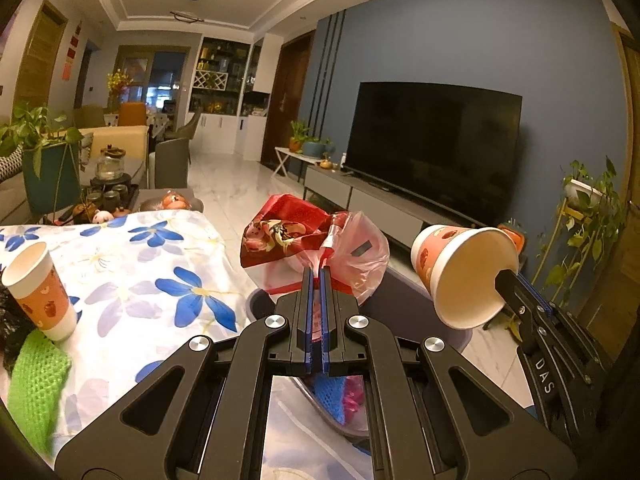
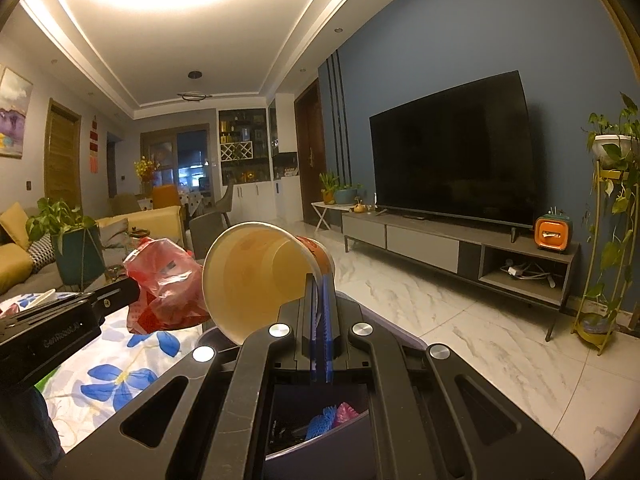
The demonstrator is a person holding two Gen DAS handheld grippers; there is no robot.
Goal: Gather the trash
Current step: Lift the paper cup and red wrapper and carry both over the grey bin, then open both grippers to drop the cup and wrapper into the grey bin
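My left gripper [image 1: 319, 270] is shut on a crumpled red plastic bag [image 1: 320, 240] held in the air past the table's edge. My right gripper [image 2: 319, 280] is shut on the rim of an orange-and-white paper cup [image 2: 260, 276], which lies tipped on its side with its mouth toward the camera. The same cup [image 1: 460, 268] shows in the left wrist view at the right, with the right gripper [image 1: 508, 278] pinching its rim. Below both grippers sits a grey bin [image 2: 320, 440] holding blue and pink scraps. A second paper cup [image 1: 40, 292] stands upright on the flowered tablecloth [image 1: 160, 264].
A green net cloth [image 1: 36, 380] lies at the table's near left. A tea set [image 1: 108, 188] and a potted plant [image 1: 44, 160] stand beyond the table. A TV [image 2: 452, 152] on a low cabinet [image 2: 460, 248] lines the right wall, beside a plant stand [image 2: 608, 240]. Marble floor [image 2: 500, 340] lies between.
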